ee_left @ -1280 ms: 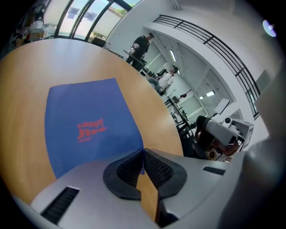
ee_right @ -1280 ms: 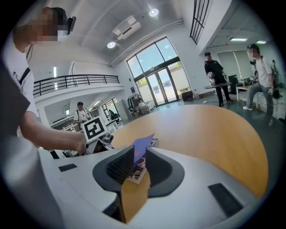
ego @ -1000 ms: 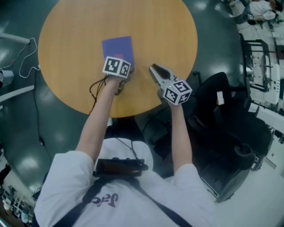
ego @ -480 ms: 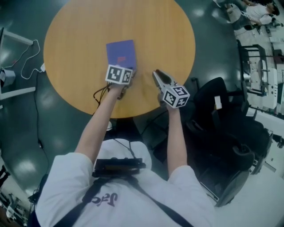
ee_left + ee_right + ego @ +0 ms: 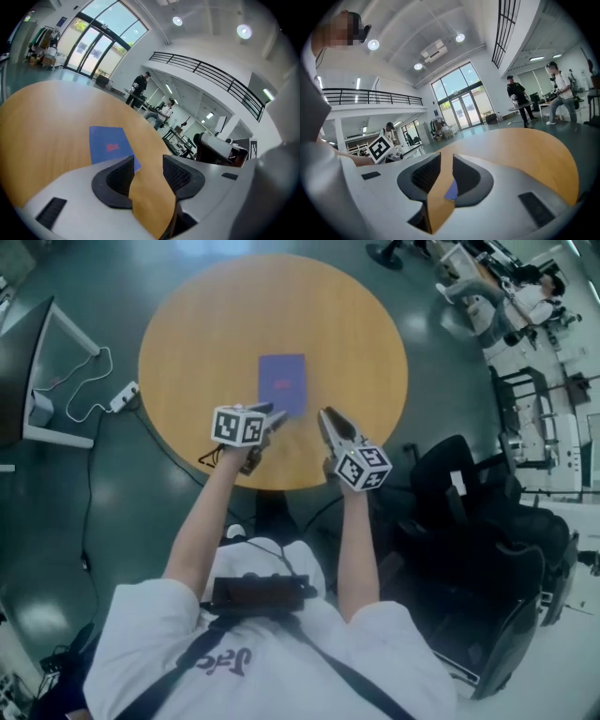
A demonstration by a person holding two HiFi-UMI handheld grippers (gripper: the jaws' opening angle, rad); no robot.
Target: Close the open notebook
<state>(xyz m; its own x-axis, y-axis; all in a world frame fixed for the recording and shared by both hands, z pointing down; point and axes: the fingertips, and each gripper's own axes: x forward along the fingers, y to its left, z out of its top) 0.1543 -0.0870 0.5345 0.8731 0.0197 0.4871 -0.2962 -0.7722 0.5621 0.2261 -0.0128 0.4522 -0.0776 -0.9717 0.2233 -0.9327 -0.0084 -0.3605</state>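
The thin rectangular blue notebook [image 5: 282,383] lies flat near the middle of the round wooden table [image 5: 187,334]. Its cover, with a small red mark, faces up, so it appears to be already closed. Its long axis runs straight away from the person, and it lies ahead of both grippers, touching neither.

The left gripper [image 5: 274,416] is the nearer one. Its tips are just short of the near edge of the notebook, and in the left gripper view the notebook sits a little to the left of the line of the jaws. The right gripper [image 5: 327,417] is held beside it, to the right of the notebook's near corner. In its own view only a sliver of blue shows through the gap.

The jaws of the left gripper are opening and already stand well apart, with only bare table seen between them. The jaws of the right gripper are partly apart and hold nothing.

One second ago the left gripper was down at the near edge of the notebook — now it is clear of it. Both grippers have risen and drawn back toward the person, while the notebook seems to have kept its place on the table. By this judgement the closing is done and the hands are leaving.
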